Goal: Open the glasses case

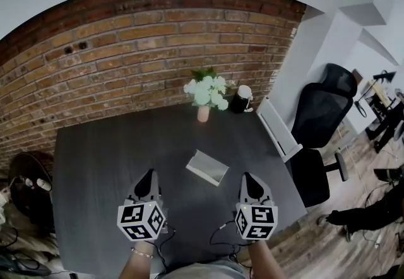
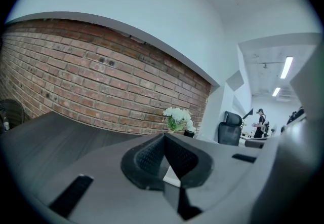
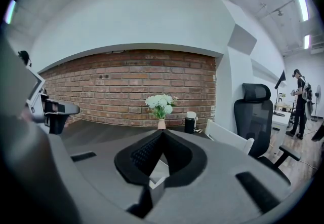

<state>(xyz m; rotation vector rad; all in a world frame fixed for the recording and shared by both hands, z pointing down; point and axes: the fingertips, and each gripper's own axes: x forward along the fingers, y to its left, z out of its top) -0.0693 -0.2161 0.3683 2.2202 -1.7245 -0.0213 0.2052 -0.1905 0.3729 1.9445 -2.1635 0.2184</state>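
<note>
Hovering over the near part of the dark table (image 1: 95, 164), side by side and roughly level. Read the left gripper (image 1: 150, 174) as shut tip to tip, with nothing between its jaws. Read the right gripper (image 1: 247, 177) the same way: closed and holding nothing.

Locate the glasses case (image 1: 207, 167) flat on the table, ahead of both tongs and between their two lines of aim, somewhat nearer the right gripper and touching neither. Confirm in each gripper view, just below the closed tips (only a pale corner shows there). Note the vase of white flowers (image 1: 205, 94) and the dark flask (image 1: 240, 100) well beyond the case, near the brick wall (image 1: 145, 38) and clear of the working zone.

Treat the current step as pre-approach: case shut and untouched, no grip taken.

For the next move, open the jaws before advancing. Bring one gripper forward and inward to pin the base. Bring the other to the free edge of the lid and lift there. Cannot tell from these views which long side carries the hinge, so check before prying. Expect a light case to slide on the smooth top if lifted without restraint.
</note>
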